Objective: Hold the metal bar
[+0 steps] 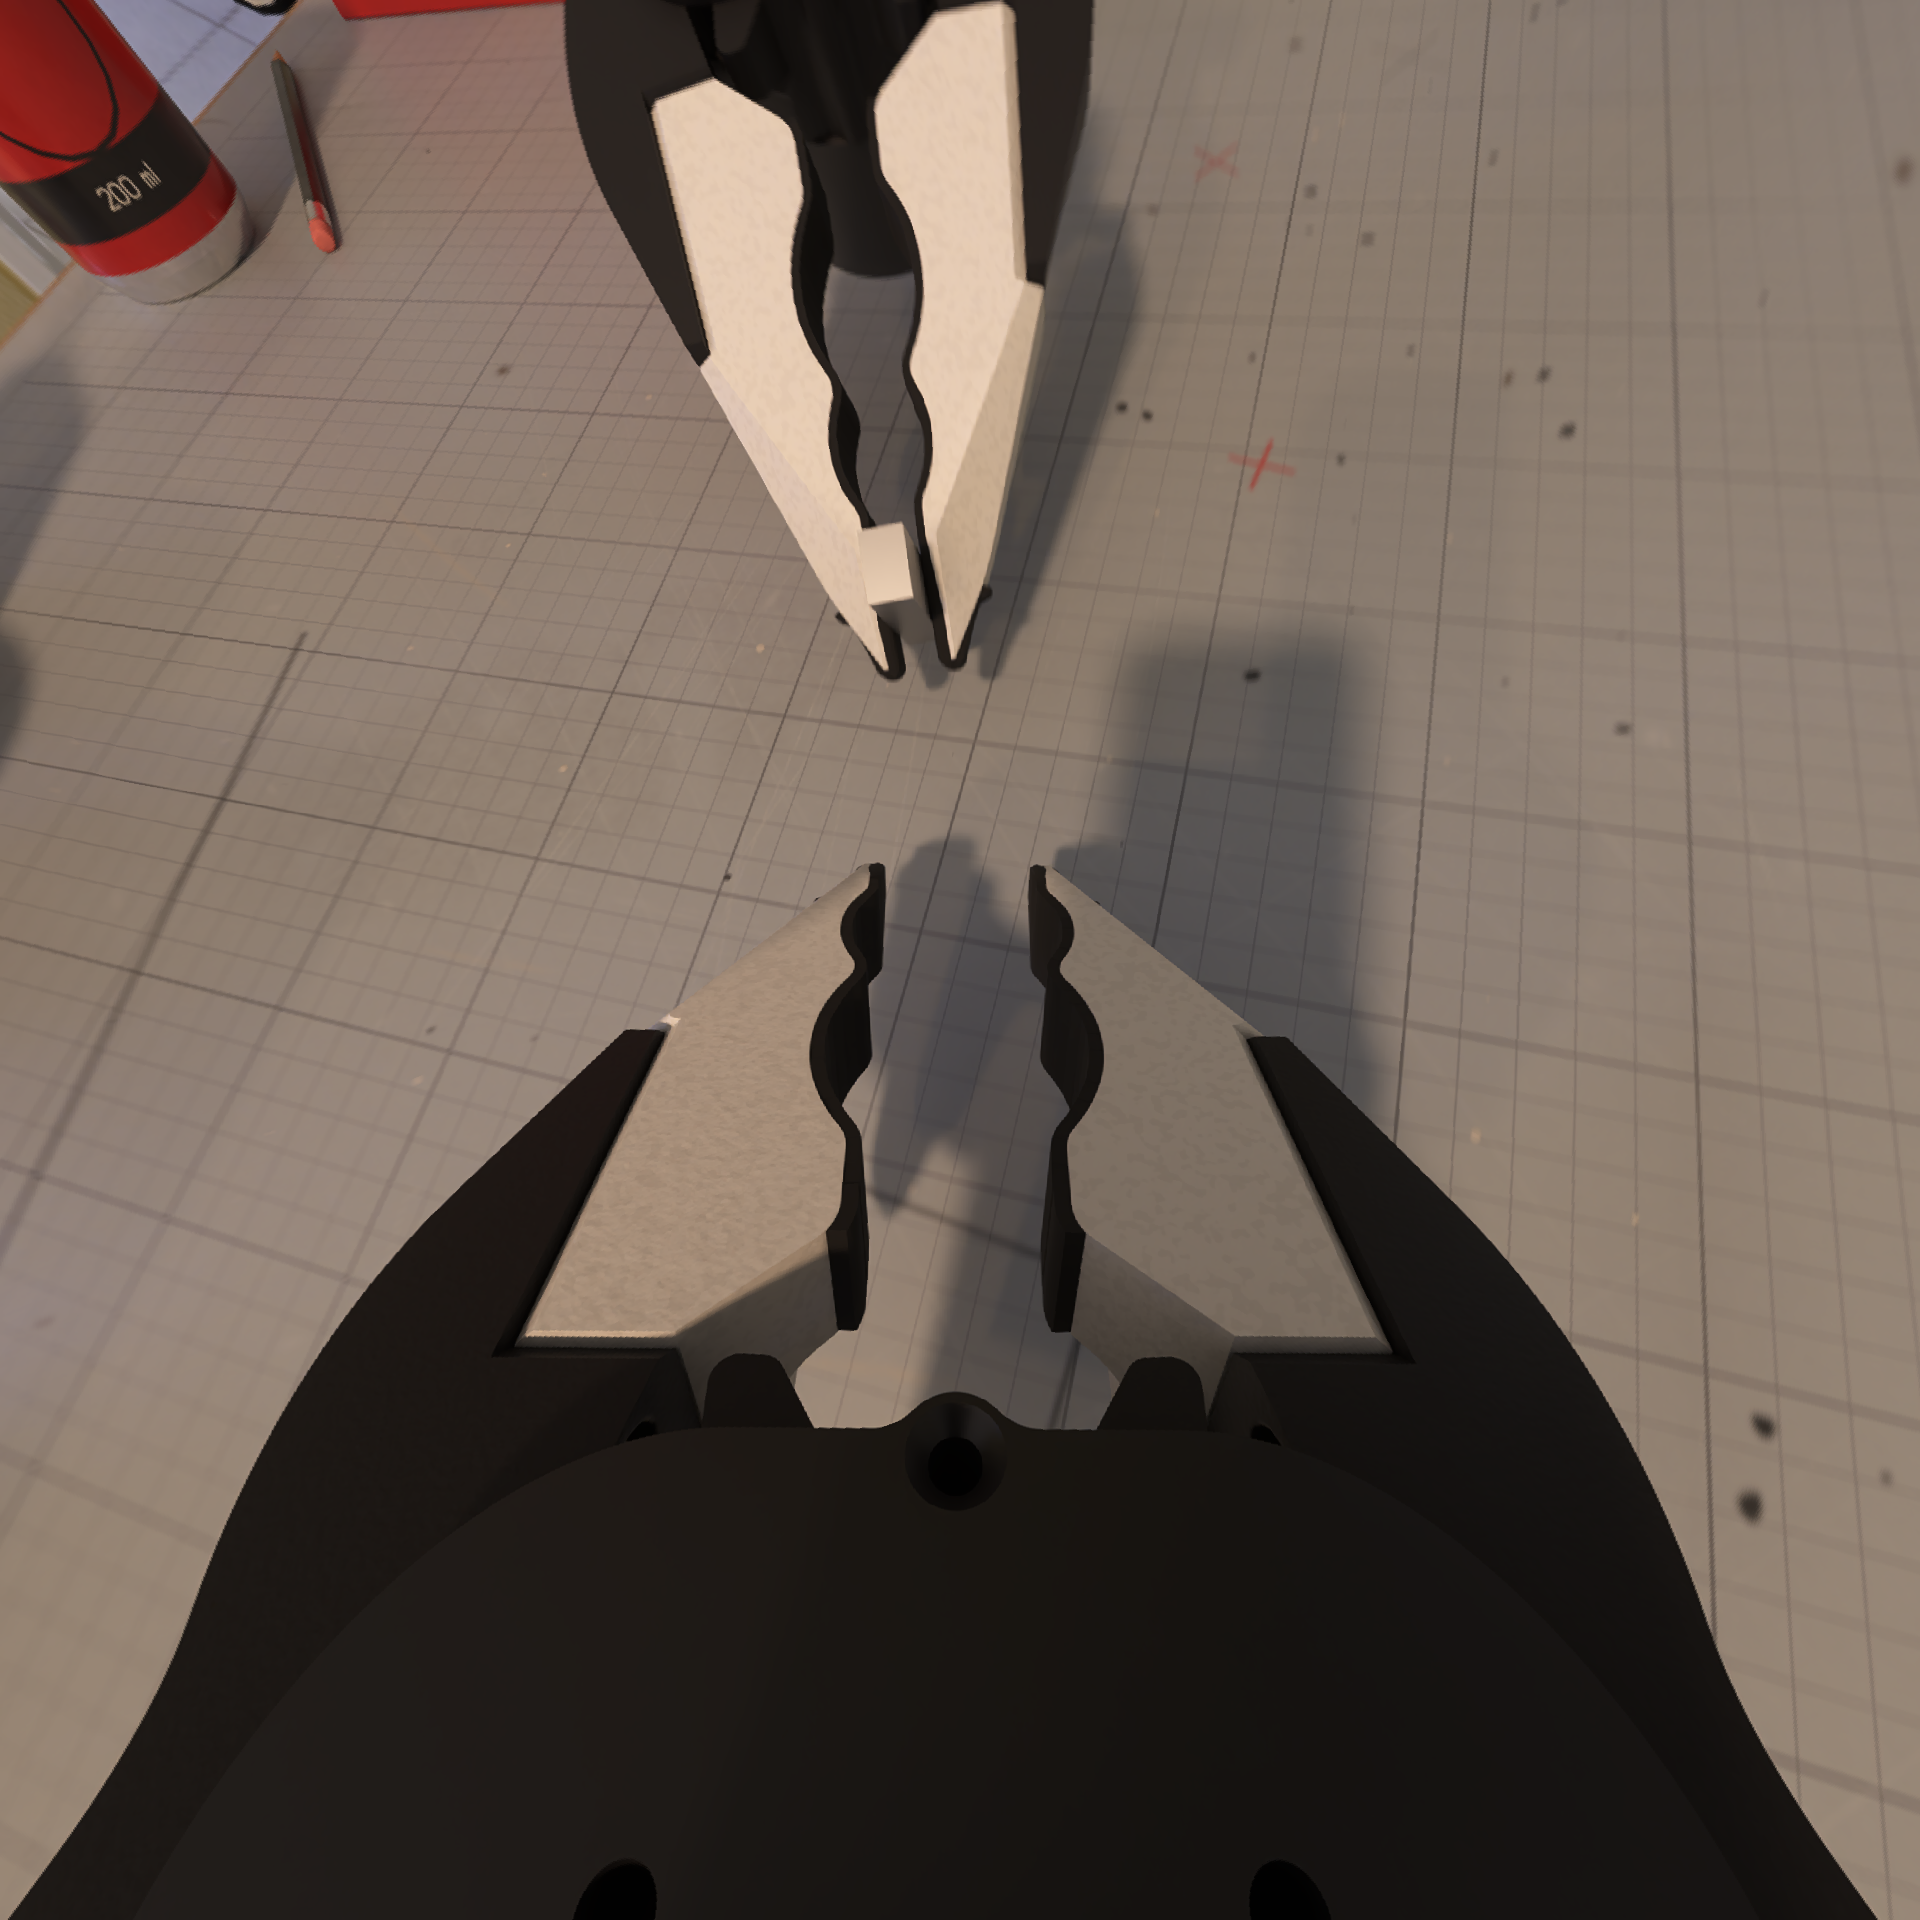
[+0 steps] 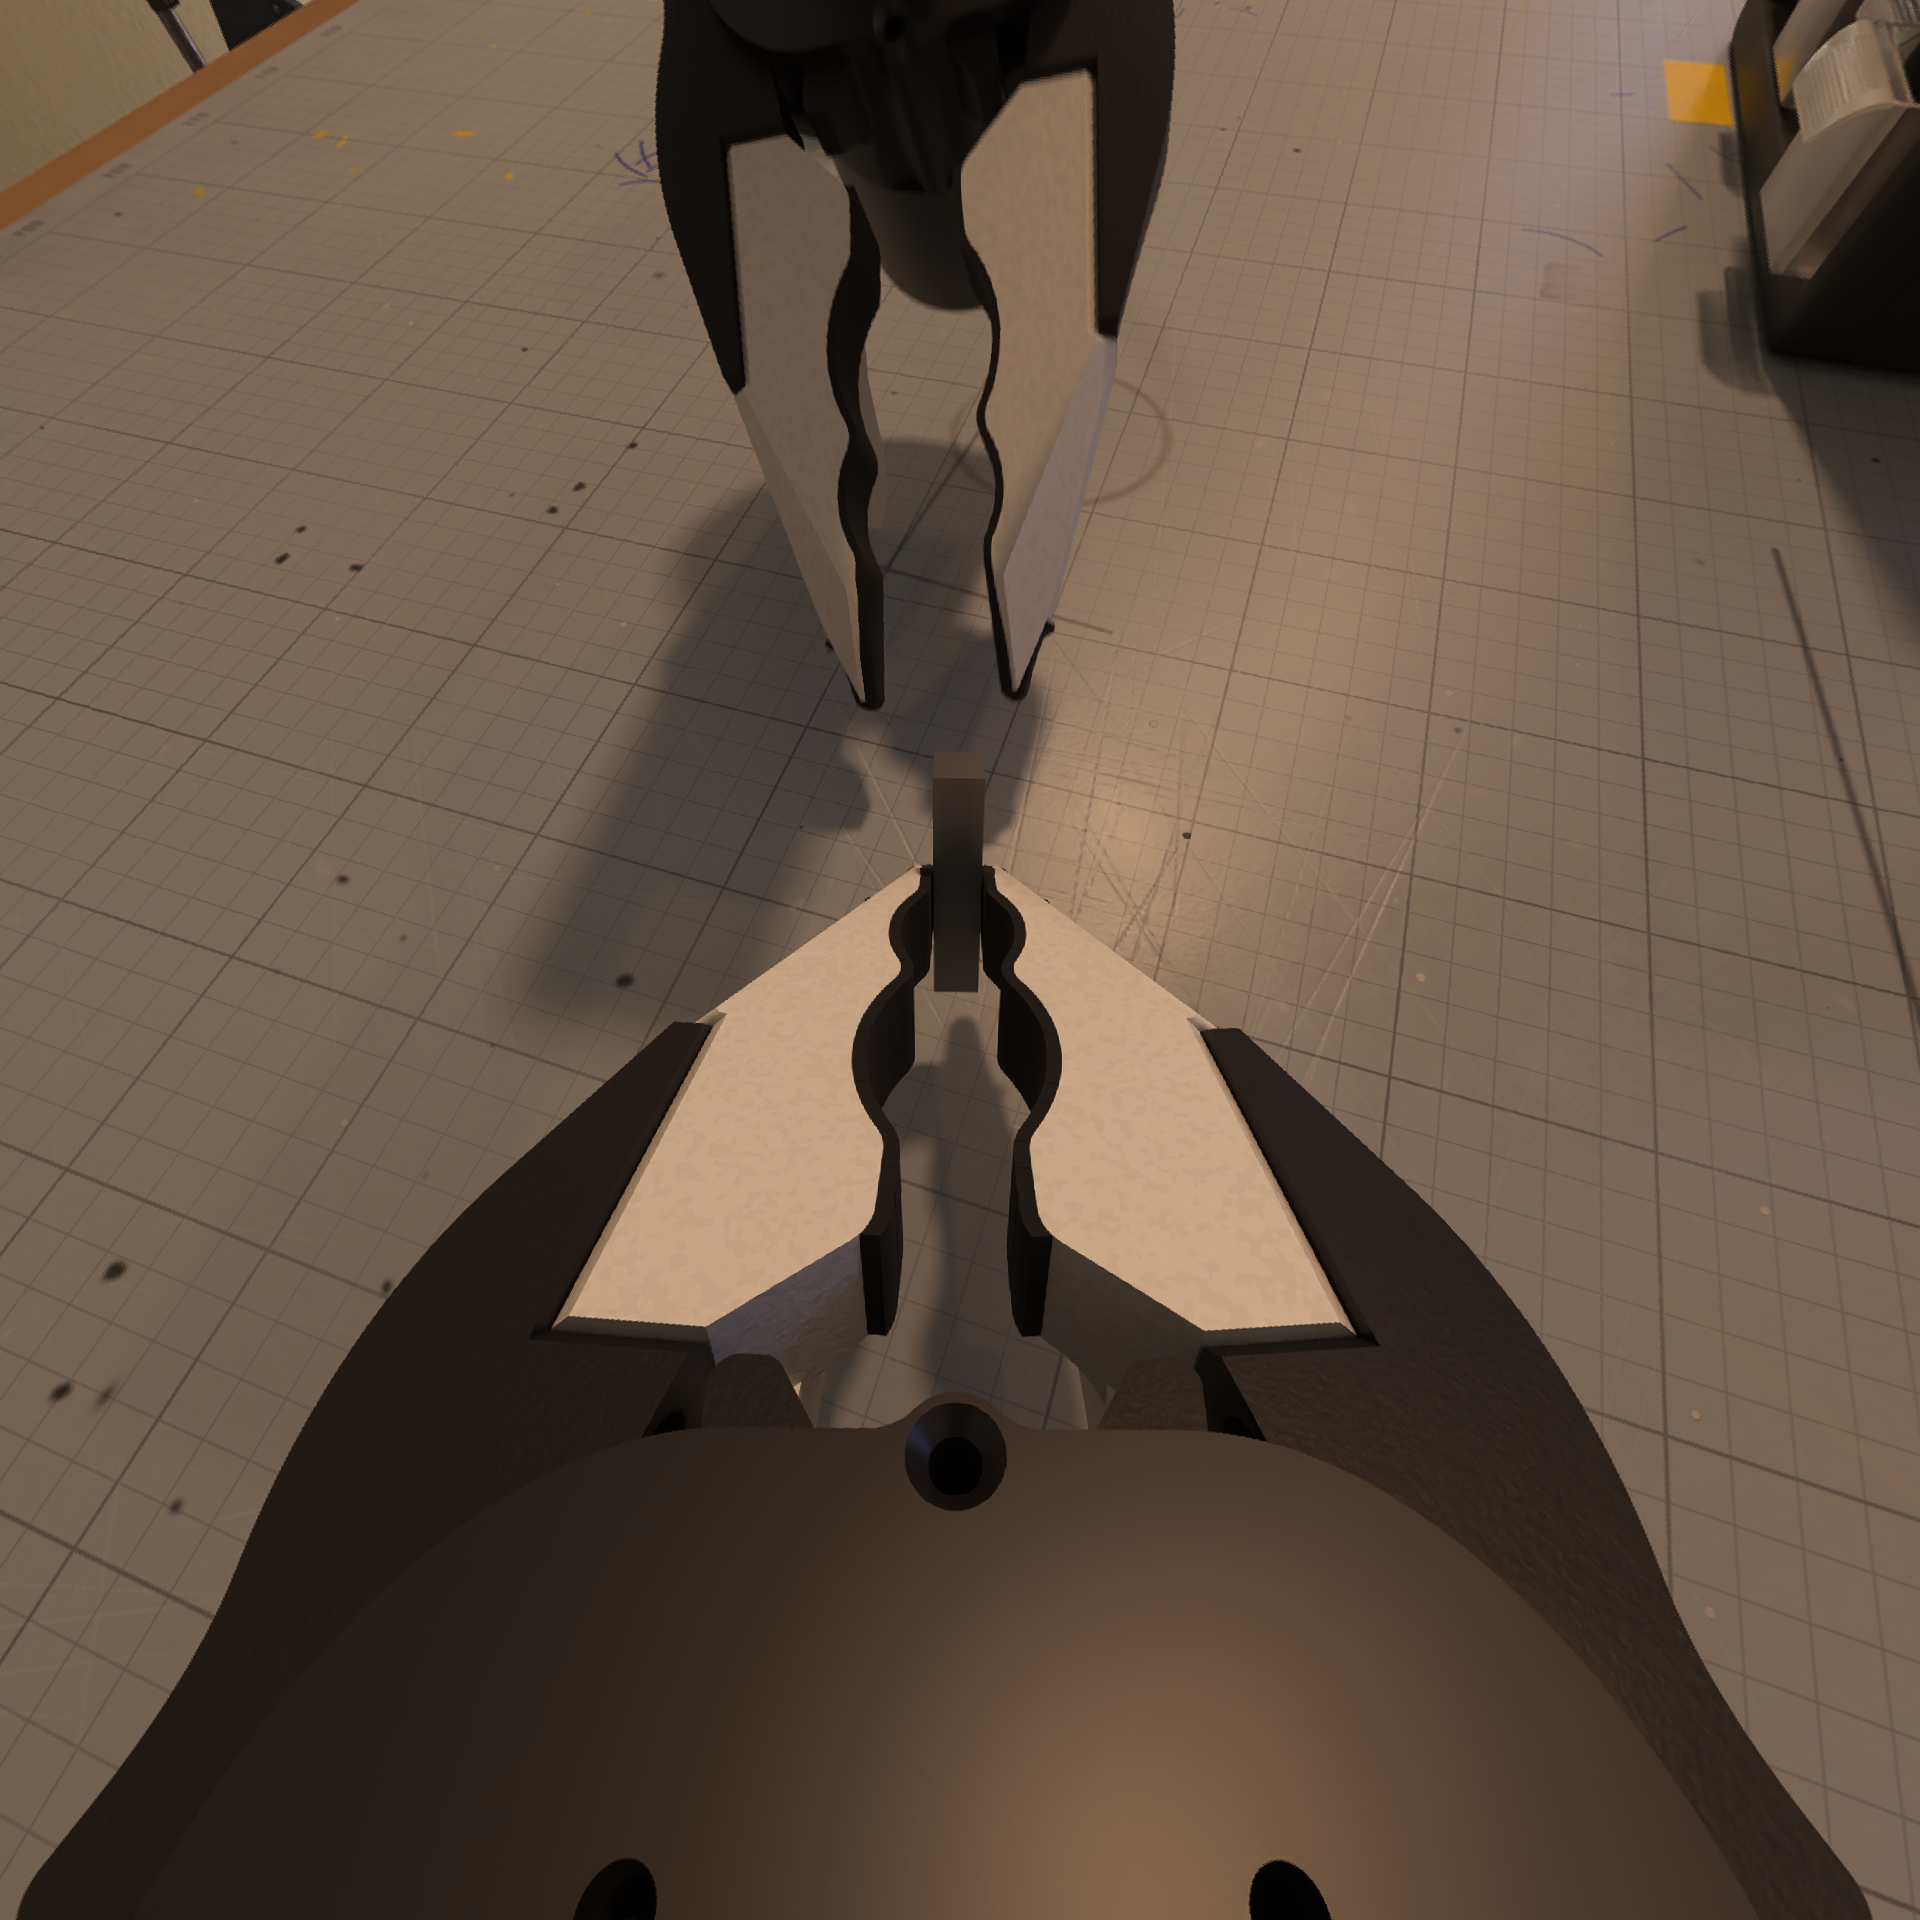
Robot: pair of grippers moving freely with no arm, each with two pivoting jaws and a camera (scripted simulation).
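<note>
metal bar (image 2: 957,873) sits clamped at the right claw (image 2: 956,871) tips above the bench (image 2: 312,727), so holding is underway; left claw (image 1: 956,873), fingers apart and empty, need only keep clear.

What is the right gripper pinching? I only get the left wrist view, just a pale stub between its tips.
Observer: The metal bar; the right gripper is shut on it near the fingertips.
Operator: Does it stick out?
Observer: Yes, part juts past the tips toward the open left gripper, short of it.
Operator: Anything behind me?
Observer: A dark machine at the far right of the table.
</note>
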